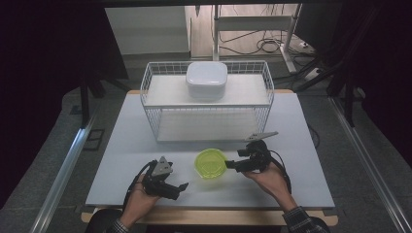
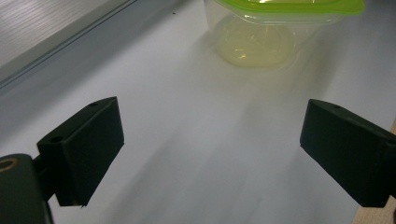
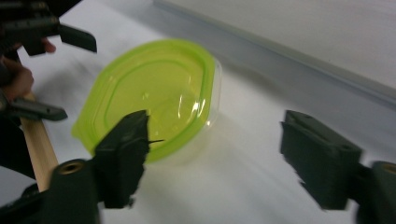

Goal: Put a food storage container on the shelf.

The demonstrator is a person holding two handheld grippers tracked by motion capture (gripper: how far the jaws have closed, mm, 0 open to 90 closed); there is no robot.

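A green-lidded container (image 1: 211,163) sits just in front of the wire basket (image 1: 150,82); the right gripper (image 1: 232,165), jaws spread, should straddle its rim squarely, while the left gripper (image 1: 180,188) waits spread beside it.

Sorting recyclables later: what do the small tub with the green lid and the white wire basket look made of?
The small clear tub with the lime-green lid looks like thin glossy plastic: translucent, with highlights on it. The white wire basket seems to be coated metal wire, judging by its thin, even, matte white grid.
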